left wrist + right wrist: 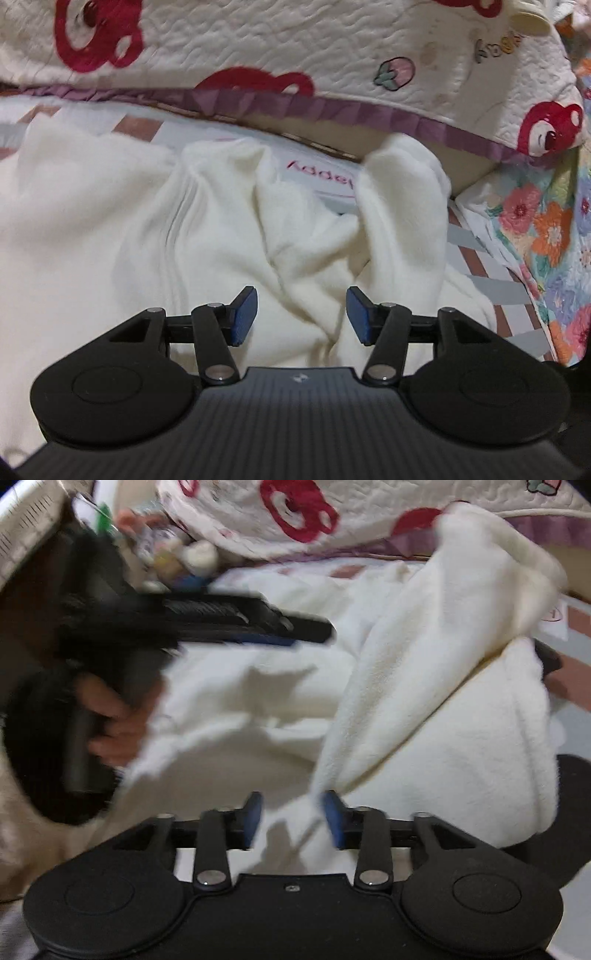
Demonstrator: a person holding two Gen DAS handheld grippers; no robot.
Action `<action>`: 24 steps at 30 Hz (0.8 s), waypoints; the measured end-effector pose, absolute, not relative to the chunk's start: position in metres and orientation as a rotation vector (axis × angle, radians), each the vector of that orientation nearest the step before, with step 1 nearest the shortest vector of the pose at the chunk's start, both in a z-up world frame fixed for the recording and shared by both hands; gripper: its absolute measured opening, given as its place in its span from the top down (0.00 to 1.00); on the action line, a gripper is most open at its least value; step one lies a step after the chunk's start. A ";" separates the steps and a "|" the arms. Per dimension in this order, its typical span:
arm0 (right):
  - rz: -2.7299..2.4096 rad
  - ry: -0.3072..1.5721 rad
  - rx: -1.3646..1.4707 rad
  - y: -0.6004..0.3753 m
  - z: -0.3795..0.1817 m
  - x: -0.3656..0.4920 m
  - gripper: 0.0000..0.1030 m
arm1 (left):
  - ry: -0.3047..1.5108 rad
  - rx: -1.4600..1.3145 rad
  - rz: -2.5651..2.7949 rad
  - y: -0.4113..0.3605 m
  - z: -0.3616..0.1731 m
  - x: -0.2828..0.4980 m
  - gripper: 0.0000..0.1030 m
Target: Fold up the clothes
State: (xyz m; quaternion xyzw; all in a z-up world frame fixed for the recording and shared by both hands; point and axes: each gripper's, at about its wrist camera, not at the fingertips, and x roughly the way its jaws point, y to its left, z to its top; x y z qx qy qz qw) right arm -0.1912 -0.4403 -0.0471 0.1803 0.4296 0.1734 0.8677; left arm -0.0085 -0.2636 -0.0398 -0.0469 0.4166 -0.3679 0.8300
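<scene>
Cream fleece garment (140,229) lies crumpled on a bed, over a striped sheet (491,291) and just below a quilt (332,44) printed with red bears. It looks soft, thick and light; it should drape and bunch rather than hold a crease, and the fuzzy pile likely grips the pads well, so slipping seems a small risk.

Left claw (301,315) is open, blue pads apart, hovering above a central ridge of the fabric with nothing pinched. Right claw (291,819) is also open; a thin flap of fleece sits between its pads, but they do not appear to press on it (blurred view, hard to be certain). In the right wrist view a hand (114,720) holds the left tool.

Best hold, as a judgement: a hem or outer edge, one corner per claw, not the bulky middle fold.

Orientation: too bunched to read a clear long axis; the ribbed seam lines (181,236) run roughly away from the left camera toward the quilt. Collar or sleeves cannot be identified.
</scene>
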 end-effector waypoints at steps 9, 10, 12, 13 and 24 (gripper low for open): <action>0.092 0.660 0.755 -0.549 0.002 -0.216 0.53 | 0.943 0.037 -0.781 -0.286 -0.051 -0.026 0.42; 0.031 0.678 0.734 -0.559 0.002 -0.209 0.50 | 0.957 0.073 -0.767 -0.291 -0.054 -0.027 0.42; -0.053 0.728 0.636 -0.577 -0.008 -0.188 0.45 | 0.970 0.064 -0.768 -0.291 -0.056 -0.029 0.42; -0.082 0.770 0.629 -0.585 -0.021 -0.176 0.45 | 0.978 0.052 -0.772 -0.291 -0.055 -0.029 0.42; -0.007 0.687 0.916 -0.604 -0.095 -0.121 0.86 | 0.970 0.159 -0.649 -0.268 -0.023 -0.029 0.42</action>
